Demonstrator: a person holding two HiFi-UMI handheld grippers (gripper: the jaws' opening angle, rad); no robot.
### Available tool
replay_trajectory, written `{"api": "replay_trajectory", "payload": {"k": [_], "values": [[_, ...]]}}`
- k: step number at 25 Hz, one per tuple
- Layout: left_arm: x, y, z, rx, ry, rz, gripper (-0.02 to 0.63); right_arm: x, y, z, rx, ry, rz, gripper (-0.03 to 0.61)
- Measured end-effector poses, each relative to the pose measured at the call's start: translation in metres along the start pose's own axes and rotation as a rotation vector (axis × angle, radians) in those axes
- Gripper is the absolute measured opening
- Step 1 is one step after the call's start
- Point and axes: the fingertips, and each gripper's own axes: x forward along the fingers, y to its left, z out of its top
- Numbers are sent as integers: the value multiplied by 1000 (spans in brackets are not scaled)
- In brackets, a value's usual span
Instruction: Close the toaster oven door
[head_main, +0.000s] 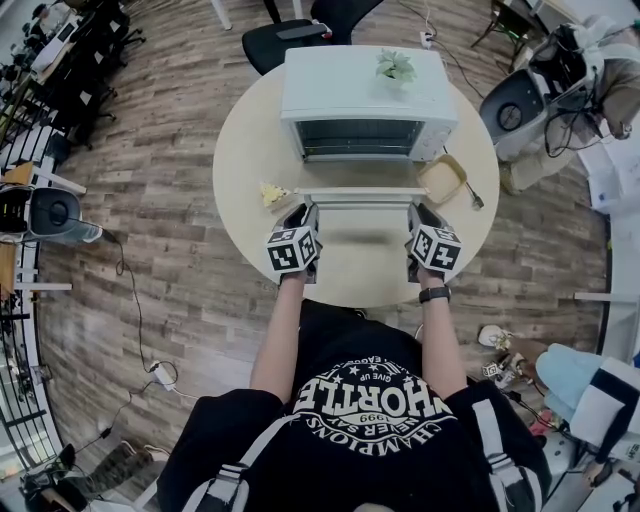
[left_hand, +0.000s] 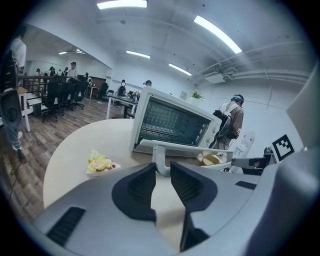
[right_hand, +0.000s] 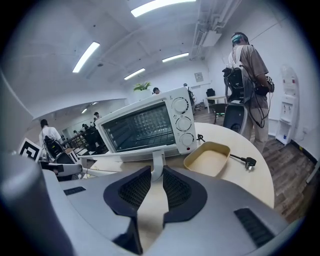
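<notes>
Clearly only begun: toaster oven door (head_main: 362, 192) folded down flat before the white toaster oven (head_main: 368, 90) on the round bench (head_main: 250, 150), left gripper (left_hand: 163, 170) and right gripper (right_hand: 156, 172) each clamped on a post of its handle (left_hand: 159, 159), lifting and shutting not yet done.

round counter (head_main: 240, 140) | small green plant (head_main: 396, 66) up high | tan dish (head_main: 441, 179) on the right | black plug (right_hand: 248, 161) just beside it | yellow food slice (head_main: 273, 194) on the left | black chair (head_main: 290, 38) behind

place: open-plan office | signs: office chairs (left_hand: 62, 95), ceiling strip lights (left_hand: 217, 33)
</notes>
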Motion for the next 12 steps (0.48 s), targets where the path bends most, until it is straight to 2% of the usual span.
{"api": "replay_trajectory", "payload": {"k": [12], "values": [[4,-2,8,-3,-7,1,112,3,-2,8,13,-22,10,97]]}}
